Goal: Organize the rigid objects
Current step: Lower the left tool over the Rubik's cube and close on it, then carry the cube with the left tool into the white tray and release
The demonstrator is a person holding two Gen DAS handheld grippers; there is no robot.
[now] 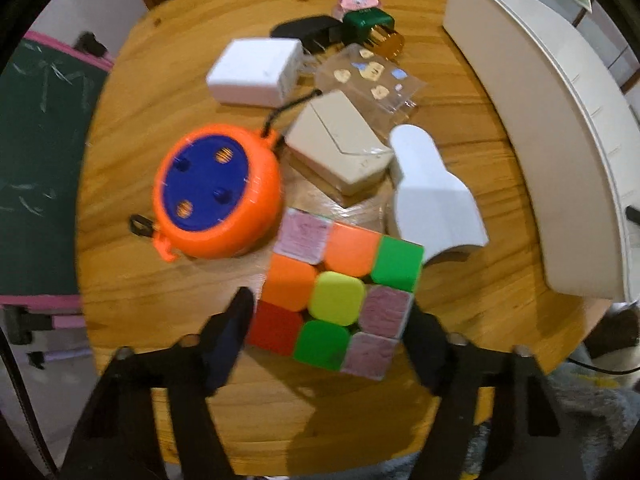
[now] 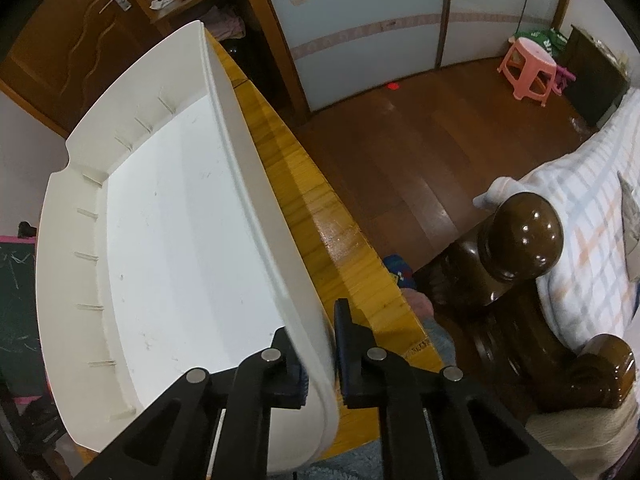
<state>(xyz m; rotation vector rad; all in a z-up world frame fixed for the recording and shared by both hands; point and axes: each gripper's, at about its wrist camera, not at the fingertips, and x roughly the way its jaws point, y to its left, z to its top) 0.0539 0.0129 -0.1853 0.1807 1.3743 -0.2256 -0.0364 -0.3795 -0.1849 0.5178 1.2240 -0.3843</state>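
Observation:
In the left wrist view, a multicoloured puzzle cube [image 1: 338, 294] sits between the fingers of my left gripper [image 1: 332, 320], which is shut on its sides over the wooden table [image 1: 132, 280]. Beyond it lie an orange round case with a blue face [image 1: 216, 192], a beige box [image 1: 340, 144], a white box [image 1: 256, 72], a clear stickered case [image 1: 372, 76], a white plastic piece [image 1: 432, 192], a black adapter [image 1: 308, 32] and a green clip [image 1: 368, 22]. In the right wrist view, my right gripper [image 2: 320, 356] is shut on the wall of a white bin [image 2: 180, 240].
The white bin [image 1: 552, 128] stands along the table's right edge. A chalkboard with a pink frame [image 1: 36, 168] is left of the table. To the right of the table are a dark wooden bedpost [image 2: 520, 240], a checked blanket [image 2: 592, 216] and a pink stool [image 2: 528, 68] on the floor.

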